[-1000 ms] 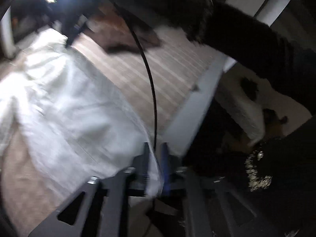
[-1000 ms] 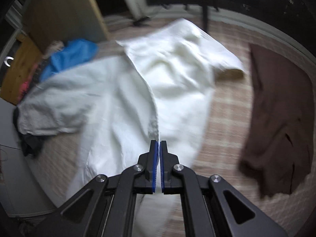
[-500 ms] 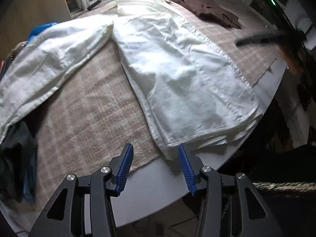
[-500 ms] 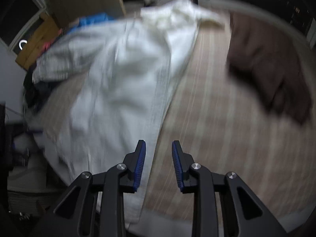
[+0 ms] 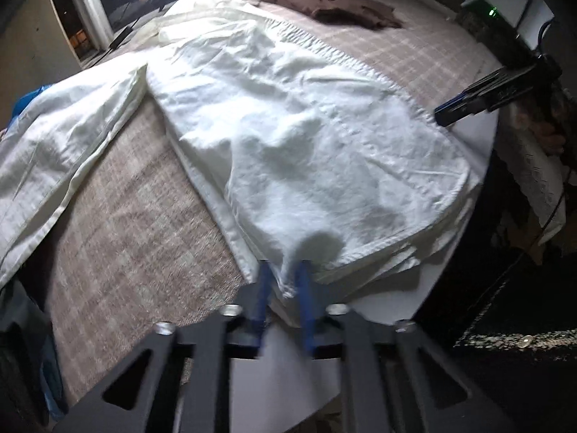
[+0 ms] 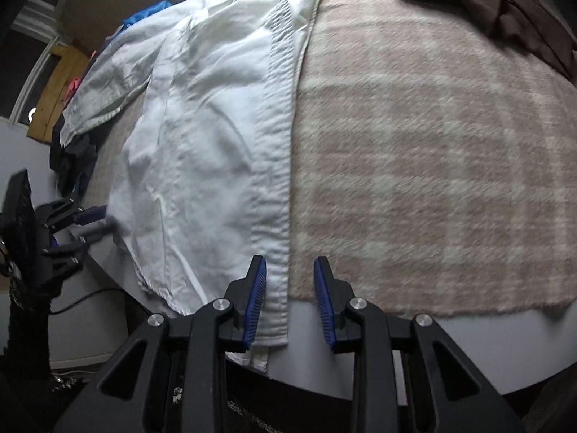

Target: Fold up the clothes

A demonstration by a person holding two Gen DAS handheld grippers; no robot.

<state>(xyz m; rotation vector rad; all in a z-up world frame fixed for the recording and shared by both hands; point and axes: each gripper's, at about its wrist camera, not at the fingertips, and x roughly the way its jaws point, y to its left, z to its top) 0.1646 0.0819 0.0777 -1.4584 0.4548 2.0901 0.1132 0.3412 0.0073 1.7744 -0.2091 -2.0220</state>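
Pinching the near hem of the white shirt [image 5: 310, 151], the left gripper [image 5: 283, 288] sits at the bottom centre of the left wrist view, its blue pads [image 5: 260, 288] closed on a bunched bit of cloth that puckers up just above them. The shirt spreads from there up the middle of the frame over a pinkish checked blanket [image 5: 119, 238], its lower edge hanging past the blanket onto the pale table edge [image 5: 389, 299]. One sleeve [image 5: 61, 144] runs off toward the left of the frame. A brown garment [image 5: 339, 7] lies at the top, well apart from the shirt. At the right edge the right gripper [image 5: 445, 114] shows from the side, its tips just beside the shirt's far hem corner, with a hand [image 5: 548, 133] behind it.

In the right wrist view the right gripper [image 6: 290, 290] is at the bottom centre with its jaws partly apart. The shirt's button strip [image 6: 277, 166] runs down the frame and passes between the pads [image 6: 256, 296], lying close to the left one; the pads do not press on it. The shirt fills the left half, the blanket the right, and the brown garment [image 6: 505, 11] sits in the upper right corner. At the left edge the left gripper [image 6: 102, 218] meets the shirt's hem, blurred. A blue cloth [image 6: 144, 16] peeks out at the upper left.
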